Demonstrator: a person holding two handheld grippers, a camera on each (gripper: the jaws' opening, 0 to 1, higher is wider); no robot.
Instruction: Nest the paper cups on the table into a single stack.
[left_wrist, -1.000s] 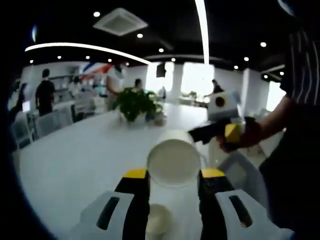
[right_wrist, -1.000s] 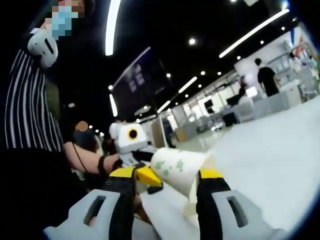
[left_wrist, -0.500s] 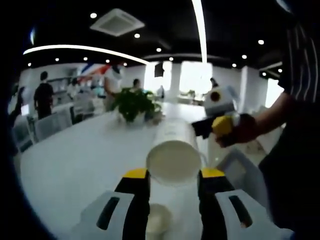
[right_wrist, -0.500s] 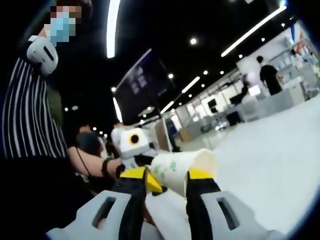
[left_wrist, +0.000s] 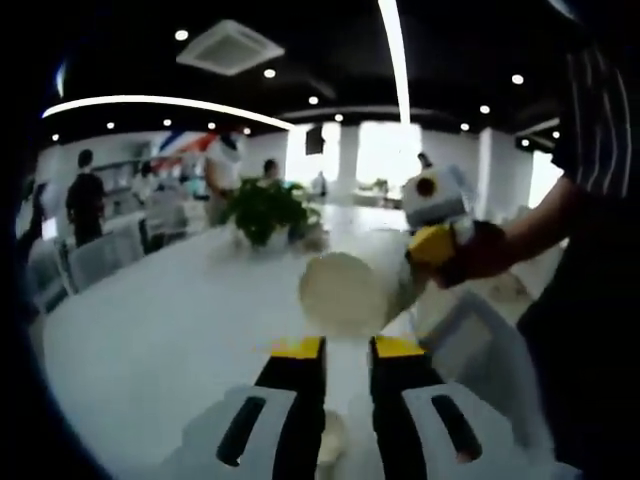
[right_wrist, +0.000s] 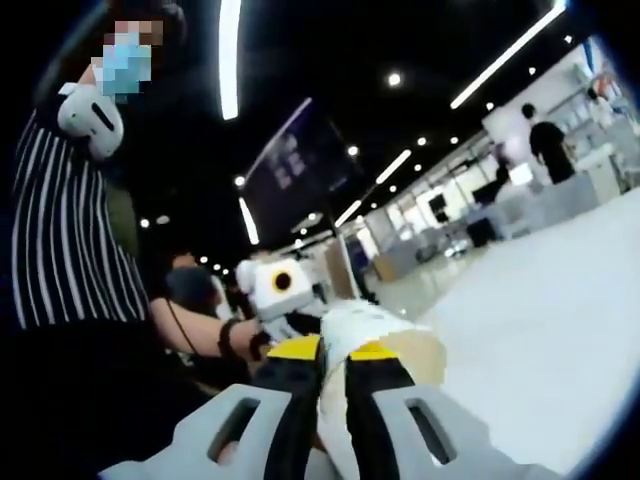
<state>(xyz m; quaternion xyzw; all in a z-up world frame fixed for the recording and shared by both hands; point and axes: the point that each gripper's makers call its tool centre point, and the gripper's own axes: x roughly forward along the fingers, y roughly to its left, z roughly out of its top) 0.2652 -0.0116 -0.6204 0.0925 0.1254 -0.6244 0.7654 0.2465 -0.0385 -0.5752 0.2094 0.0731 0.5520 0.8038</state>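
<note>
A white paper cup (left_wrist: 345, 290) hangs over the white table (left_wrist: 150, 330), its round end facing me just beyond my left gripper (left_wrist: 347, 347). That gripper's jaws stand close together with nothing between them. My right gripper (left_wrist: 432, 245) comes in from the right and touches the cup's right side. In the right gripper view the cup (right_wrist: 365, 322), white with green print, lies wedged between the narrow jaws of my right gripper (right_wrist: 335, 350). My left gripper (right_wrist: 298, 322) sits at the cup's far end. Another cup (left_wrist: 330, 440) stands on the table under my left jaws.
A potted plant (left_wrist: 265, 210) stands mid-table beyond the cup. Chairs (left_wrist: 70, 265) line the table's left side and people stand in the background. The person's striped sleeve (right_wrist: 70, 230) and forearm (left_wrist: 520, 240) lie close to both grippers.
Both grippers' jaws have closed from wide to narrow. The cup now sits farther from my left gripper, past its tips, and the right jaws pinch it.
</note>
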